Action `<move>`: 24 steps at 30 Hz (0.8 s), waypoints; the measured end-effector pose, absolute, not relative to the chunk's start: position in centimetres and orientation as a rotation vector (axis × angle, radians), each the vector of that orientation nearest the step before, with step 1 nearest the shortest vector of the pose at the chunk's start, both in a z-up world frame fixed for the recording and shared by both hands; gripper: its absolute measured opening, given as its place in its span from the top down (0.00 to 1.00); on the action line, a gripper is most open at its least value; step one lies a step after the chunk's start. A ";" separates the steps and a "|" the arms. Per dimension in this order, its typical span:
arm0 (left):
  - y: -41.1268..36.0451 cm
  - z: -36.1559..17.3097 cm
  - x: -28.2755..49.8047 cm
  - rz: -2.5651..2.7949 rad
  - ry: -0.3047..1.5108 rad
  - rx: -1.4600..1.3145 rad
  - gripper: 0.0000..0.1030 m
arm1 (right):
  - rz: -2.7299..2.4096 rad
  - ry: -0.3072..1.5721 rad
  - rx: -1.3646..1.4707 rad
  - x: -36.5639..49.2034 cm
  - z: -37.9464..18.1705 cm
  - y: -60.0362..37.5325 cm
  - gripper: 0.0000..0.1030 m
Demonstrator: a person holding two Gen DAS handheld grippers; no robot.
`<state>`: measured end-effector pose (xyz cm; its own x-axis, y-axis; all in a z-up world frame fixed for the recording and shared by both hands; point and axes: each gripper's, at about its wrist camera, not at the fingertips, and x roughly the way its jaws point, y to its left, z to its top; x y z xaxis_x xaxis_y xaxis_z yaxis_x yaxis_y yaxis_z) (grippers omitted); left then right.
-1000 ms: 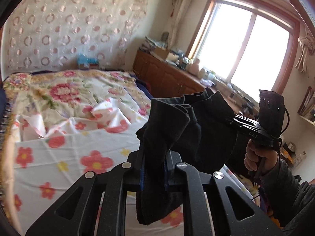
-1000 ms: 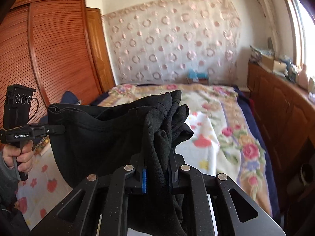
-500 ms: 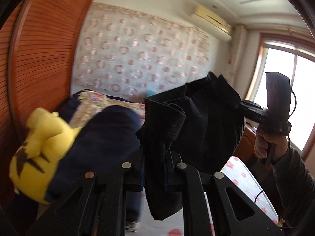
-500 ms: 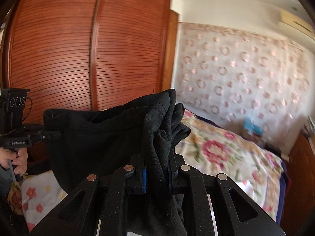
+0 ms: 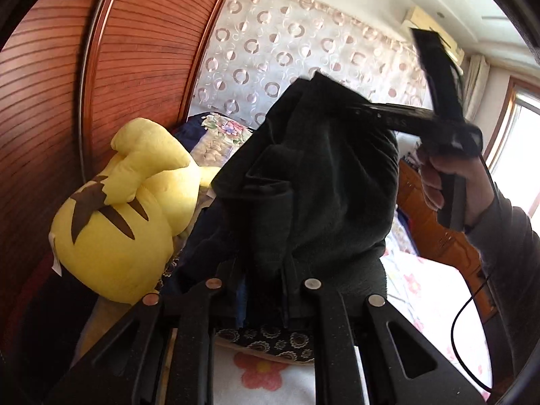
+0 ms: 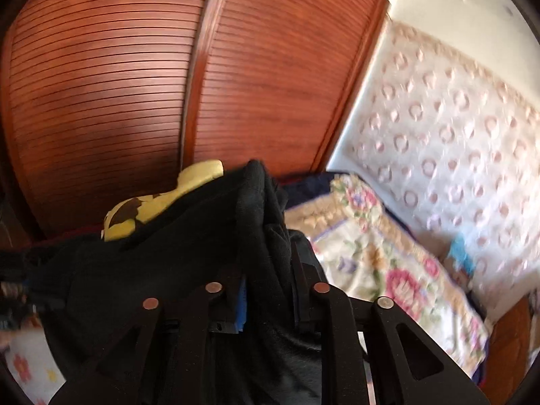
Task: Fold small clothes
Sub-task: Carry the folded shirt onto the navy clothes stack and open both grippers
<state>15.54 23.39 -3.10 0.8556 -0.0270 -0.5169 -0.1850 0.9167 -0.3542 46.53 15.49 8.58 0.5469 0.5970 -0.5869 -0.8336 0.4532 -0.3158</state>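
Note:
A black garment (image 5: 314,182) hangs in the air between both grippers. My left gripper (image 5: 263,290) is shut on one bunched edge of it. My right gripper (image 6: 270,297) is shut on another bunched edge of the black garment (image 6: 162,270). In the left wrist view the right gripper (image 5: 364,108) comes in from the upper right, its handle in a hand, pinching the garment's top. The cloth sags between the two grips and hides the bed below it.
A yellow plush toy (image 5: 125,209) lies at the left by the wooden wardrobe doors (image 5: 67,101). A dark blue cloth (image 5: 202,236) lies beside it. The floral bed cover (image 6: 388,270) stretches to the patterned wall curtain (image 6: 455,141). A wooden cabinet (image 5: 435,229) stands at the right.
Both grippers have swung left with the black garment, from facing the bed and window to facing the wardrobe and plush toy. The two grips have come closer together.

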 end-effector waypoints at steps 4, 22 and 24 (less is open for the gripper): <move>23.2 -2.0 14.9 0.119 0.516 -0.327 0.69 | 0.841 0.446 -0.526 48.0 9.3 14.5 0.58; 16.3 1.3 9.5 0.029 0.470 -0.122 0.21 | 0.746 0.448 -0.278 27.9 7.1 -2.3 0.48; 14.9 1.4 9.1 0.003 0.477 -0.112 0.21 | 0.730 0.451 -0.249 25.3 6.9 -4.7 0.41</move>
<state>9.10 14.91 1.35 0.8887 -0.0233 -0.4579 -0.0288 0.9939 -0.1066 25.35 -4.68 6.95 0.6557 0.5843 -0.4781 -0.6893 0.7217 -0.0633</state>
